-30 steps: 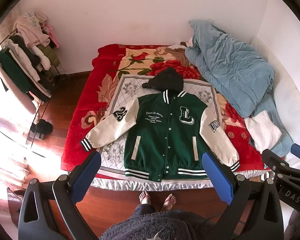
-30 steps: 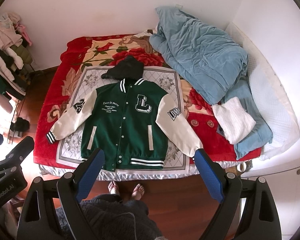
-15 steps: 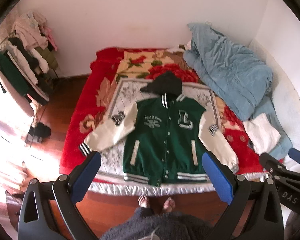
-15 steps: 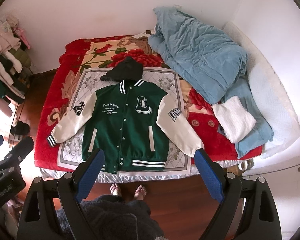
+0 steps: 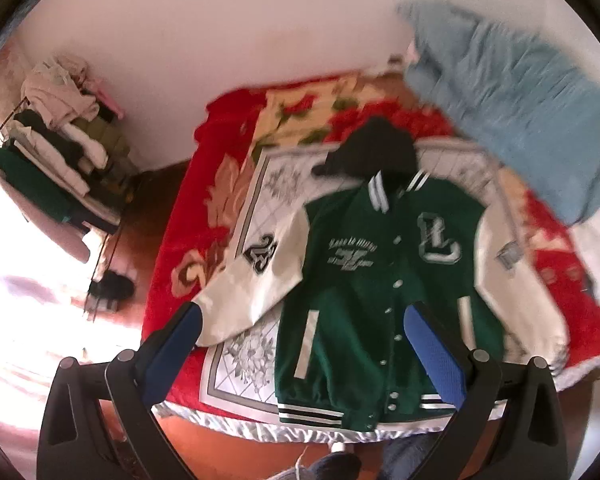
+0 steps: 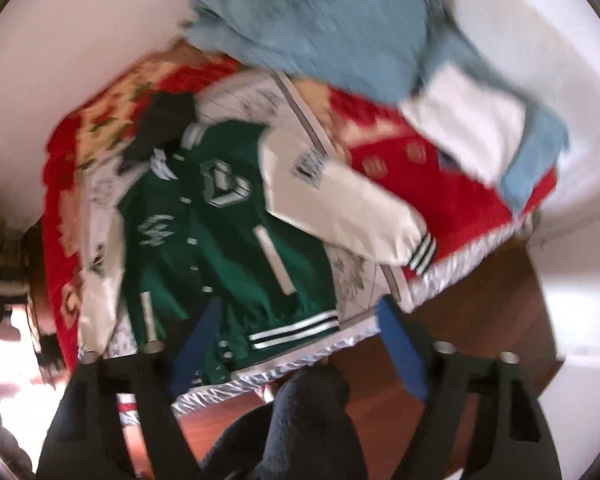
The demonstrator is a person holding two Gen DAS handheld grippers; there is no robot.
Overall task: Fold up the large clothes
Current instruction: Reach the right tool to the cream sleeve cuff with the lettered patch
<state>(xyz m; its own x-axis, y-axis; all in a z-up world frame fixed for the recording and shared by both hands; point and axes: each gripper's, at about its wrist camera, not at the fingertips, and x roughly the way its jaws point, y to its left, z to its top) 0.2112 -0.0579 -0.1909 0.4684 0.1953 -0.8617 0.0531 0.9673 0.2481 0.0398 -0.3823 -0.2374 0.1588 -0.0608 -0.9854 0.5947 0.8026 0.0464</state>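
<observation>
A green varsity jacket with white sleeves and a black hood lies flat, front up and buttoned, on the red floral bed. It also shows in the right wrist view, tilted and blurred. My left gripper is open and empty above the jacket's lower left, near the left sleeve. My right gripper is open and empty above the jacket's hem, below the right sleeve.
A blue quilt and a folded white cloth lie on the bed's right side. A loaded clothes rack stands at the left on the wooden floor. The person's legs are at the bed's foot.
Both grippers have moved forward and down towards the jacket, which now looks much larger. The right wrist view has tilted and turned to the right. Both grippers stay open.
</observation>
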